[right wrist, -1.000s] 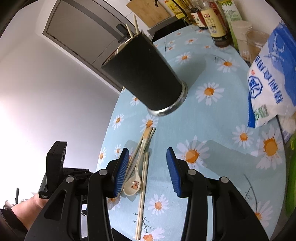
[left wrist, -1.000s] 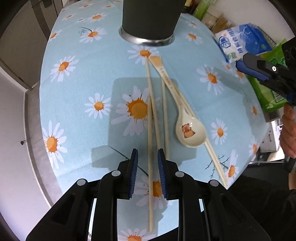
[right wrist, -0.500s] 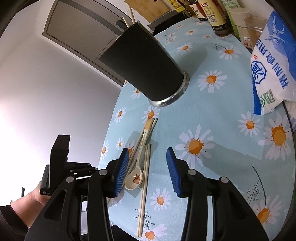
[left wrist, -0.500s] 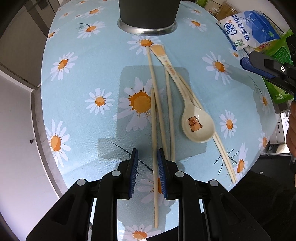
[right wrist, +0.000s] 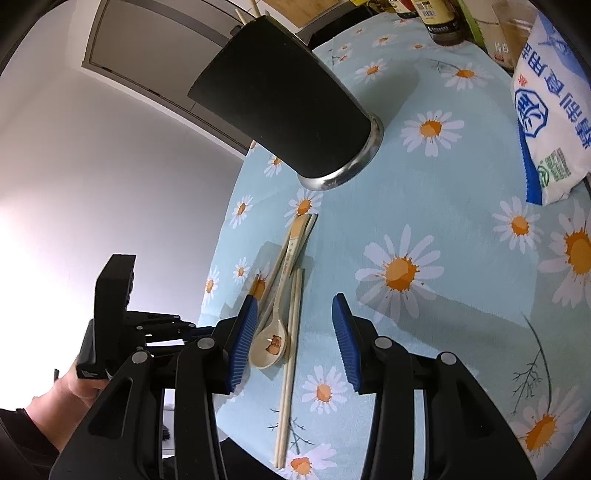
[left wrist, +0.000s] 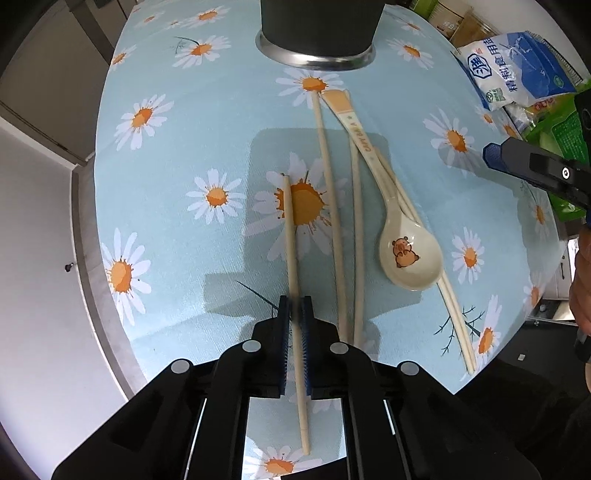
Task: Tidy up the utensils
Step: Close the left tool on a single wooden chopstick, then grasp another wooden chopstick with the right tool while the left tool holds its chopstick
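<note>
"CAPY BARA" printed along spoon [left wrist: 402, 236] handle. Left claw [left wrist: 294, 314] just closed, pinching 1 chopstick [left wrist: 291, 236] lying on tabletop [left wrist: 177, 240], long axis toward black holder [left wrist: 317, 29]. Right claw [right wrist: 293, 332] spread, empty.

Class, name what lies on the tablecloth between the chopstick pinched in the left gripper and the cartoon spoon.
Two loose chopsticks lie side by side between the pinched chopstick and the spoon, in the left wrist view.

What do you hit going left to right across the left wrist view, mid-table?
Chopstick pinched in the left claw → two loose chopsticks → capybara spoon → chopstick pair under the spoon → right claw.
</note>
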A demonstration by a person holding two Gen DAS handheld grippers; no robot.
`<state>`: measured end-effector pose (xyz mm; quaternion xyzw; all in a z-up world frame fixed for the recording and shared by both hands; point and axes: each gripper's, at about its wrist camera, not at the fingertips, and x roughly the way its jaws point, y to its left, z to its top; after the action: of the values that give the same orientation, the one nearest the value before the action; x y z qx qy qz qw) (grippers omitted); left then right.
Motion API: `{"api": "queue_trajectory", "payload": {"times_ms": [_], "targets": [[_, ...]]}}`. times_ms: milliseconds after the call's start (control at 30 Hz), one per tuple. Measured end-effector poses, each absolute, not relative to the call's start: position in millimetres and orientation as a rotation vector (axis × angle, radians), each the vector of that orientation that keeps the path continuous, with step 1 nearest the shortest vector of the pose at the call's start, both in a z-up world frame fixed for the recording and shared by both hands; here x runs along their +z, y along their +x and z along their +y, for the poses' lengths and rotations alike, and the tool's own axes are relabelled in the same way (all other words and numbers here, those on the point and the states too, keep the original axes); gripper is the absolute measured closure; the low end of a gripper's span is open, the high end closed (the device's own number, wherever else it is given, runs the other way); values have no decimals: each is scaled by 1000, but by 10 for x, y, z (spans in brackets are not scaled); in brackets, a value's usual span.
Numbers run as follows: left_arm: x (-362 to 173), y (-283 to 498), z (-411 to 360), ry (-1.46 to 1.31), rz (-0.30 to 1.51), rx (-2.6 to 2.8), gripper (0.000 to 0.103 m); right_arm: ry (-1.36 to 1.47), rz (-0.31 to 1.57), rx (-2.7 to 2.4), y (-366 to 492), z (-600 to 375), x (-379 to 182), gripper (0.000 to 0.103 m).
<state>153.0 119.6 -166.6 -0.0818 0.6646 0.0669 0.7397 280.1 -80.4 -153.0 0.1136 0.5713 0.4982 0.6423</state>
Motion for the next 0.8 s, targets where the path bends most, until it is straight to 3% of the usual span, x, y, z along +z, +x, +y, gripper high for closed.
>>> {"api": "queue_trajectory", "payload": {"times_ms": [367,633,800], "targets": [[-1630,1433,1328,-270,1429,142,99,172,1376,1130,2795,-572,-1521,60],[-1556,1144,1579,-371,1304,130,99,45,1537,1067,2788,-232,-1594,61],[-1414,943,1699,-434,1209,118,99,-57,1599,1007,2772,35,-1643,72]]}}
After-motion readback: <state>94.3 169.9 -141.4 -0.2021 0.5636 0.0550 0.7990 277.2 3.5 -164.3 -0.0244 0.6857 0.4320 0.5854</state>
